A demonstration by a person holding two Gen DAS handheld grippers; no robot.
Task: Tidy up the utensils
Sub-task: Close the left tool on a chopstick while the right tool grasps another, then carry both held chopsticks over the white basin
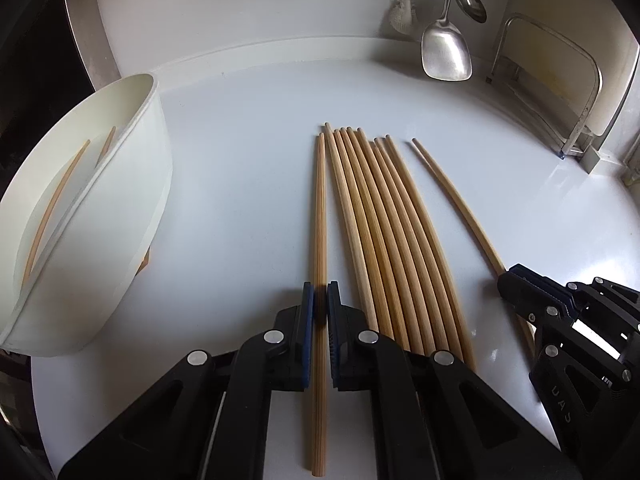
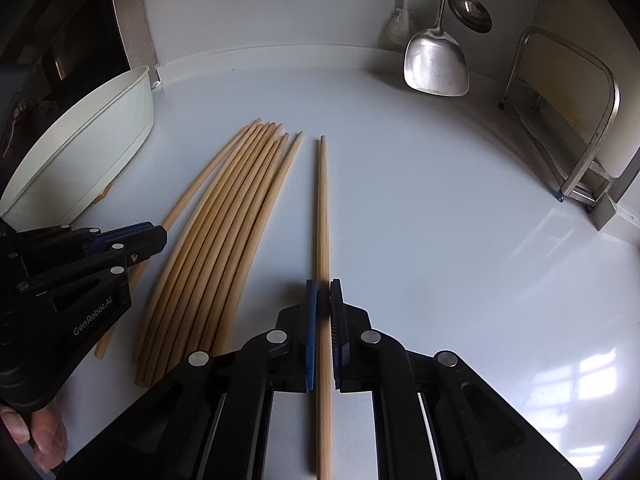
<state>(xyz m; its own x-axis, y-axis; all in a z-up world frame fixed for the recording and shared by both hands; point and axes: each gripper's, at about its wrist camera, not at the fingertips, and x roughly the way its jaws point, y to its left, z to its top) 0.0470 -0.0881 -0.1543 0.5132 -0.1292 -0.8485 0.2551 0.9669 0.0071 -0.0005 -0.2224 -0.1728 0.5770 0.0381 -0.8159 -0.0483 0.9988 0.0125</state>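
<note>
Though contact looks unclear, one chopstick (image 1: pixel 319 216) between each gripper's (image 1: pixel 320 300) near-closed fingers (image 2: pixel 311 320).

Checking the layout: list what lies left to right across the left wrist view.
Tub → single chopstick in the left gripper → chopstick bundle → lone chopstick → right gripper, with the spatula hanging behind.

Each gripper (image 1: pixel 320 304) (image 2: pixel 323 304) is black plastic with blue pads, silver rivets and white "GenRobot.AI" lettering.
</note>
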